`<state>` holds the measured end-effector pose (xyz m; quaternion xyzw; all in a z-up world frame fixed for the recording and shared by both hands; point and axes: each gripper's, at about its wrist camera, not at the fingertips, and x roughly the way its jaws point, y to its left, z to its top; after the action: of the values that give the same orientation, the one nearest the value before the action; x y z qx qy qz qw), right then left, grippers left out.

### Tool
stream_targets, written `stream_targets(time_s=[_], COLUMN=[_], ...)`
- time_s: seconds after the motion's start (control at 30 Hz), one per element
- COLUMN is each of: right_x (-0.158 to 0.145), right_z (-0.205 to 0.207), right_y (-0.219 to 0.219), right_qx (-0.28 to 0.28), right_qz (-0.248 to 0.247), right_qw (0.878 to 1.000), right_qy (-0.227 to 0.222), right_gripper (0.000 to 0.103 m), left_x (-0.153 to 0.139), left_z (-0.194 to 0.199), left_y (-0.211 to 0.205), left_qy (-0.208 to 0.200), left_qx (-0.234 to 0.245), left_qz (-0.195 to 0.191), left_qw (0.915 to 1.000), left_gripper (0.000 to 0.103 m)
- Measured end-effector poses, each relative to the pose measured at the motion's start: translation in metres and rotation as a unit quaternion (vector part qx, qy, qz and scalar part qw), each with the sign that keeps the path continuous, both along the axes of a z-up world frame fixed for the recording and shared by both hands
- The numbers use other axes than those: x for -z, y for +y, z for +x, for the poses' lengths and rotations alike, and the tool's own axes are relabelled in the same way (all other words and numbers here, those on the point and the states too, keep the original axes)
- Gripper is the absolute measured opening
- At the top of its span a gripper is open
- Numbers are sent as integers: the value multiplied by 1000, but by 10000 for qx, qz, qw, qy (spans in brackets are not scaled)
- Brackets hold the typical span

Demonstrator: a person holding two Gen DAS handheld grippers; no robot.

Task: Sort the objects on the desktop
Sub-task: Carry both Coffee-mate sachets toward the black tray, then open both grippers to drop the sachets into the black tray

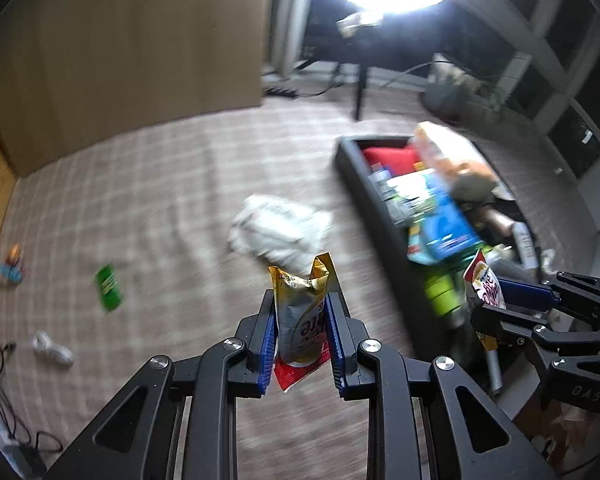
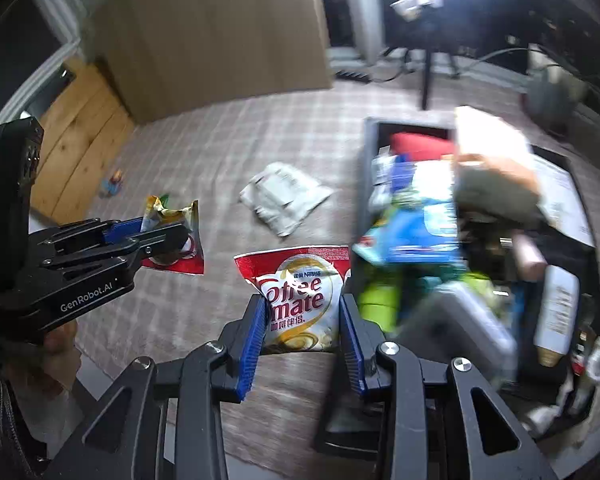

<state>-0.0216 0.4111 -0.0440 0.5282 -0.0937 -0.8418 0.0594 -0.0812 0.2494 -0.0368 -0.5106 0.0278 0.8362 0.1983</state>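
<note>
The left claw (image 1: 302, 312) is clamped on a crumpled yellow and red packet (image 1: 300, 316), held up above the checked cloth (image 1: 160, 184). The right claw (image 2: 304, 316) is clamped on a red and white creamer packet (image 2: 300, 296), just beside the dark box (image 2: 368, 152) full of things near the cloth's right edge. A white wrapper (image 2: 284, 196) lies in the middle, and a green packet (image 1: 109, 287) lies near the left edge.

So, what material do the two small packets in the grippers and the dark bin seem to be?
Coffee creamer packet in the right gripper: glossy printed plastic film, probably; it creases and shines. Packet in the left gripper: same crinkled glossy film. Dark bin: matte, possibly fabric or plastic; blur leaves it open.
</note>
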Motion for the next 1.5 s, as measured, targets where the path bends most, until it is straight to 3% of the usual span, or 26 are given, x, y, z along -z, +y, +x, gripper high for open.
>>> stream_targets(time_s=[0.33, 0.67, 1.0, 1.33, 1.4, 1.47, 1.5], right_x=[-27, -10, 13, 22, 22, 23, 23], right_z=[43, 73, 87, 84, 82, 81, 80], right_y=[102, 187, 226, 232, 232, 232, 231], right_qx=[1115, 1980, 2338, 2327, 2364, 2352, 2348], right_qz=[176, 320, 153, 137, 176, 176, 201], right_qw=[9932, 9797, 9720, 9721, 9711, 9713, 9712], right_qy=[295, 29, -164, -250, -283, -322, -346], right_gripper=[33, 33, 33, 36, 37, 38, 42], left_x=[-27, -25, -7, -1, -1, -1, -2], left_z=[-2, -8, -8, -8, -8, -9, -9], left_y=[112, 210, 256, 270, 271, 270, 270], left_qy=[191, 102, 52, 44, 8, 9, 12], left_qx=[861, 1446, 1733, 1849, 1854, 1854, 1845], left_qz=[198, 239, 23, -33, -40, -14, 12], left_qw=[9959, 9892, 9848, 9827, 9827, 9827, 9828], left_gripper=[25, 25, 25, 26, 29, 47, 51])
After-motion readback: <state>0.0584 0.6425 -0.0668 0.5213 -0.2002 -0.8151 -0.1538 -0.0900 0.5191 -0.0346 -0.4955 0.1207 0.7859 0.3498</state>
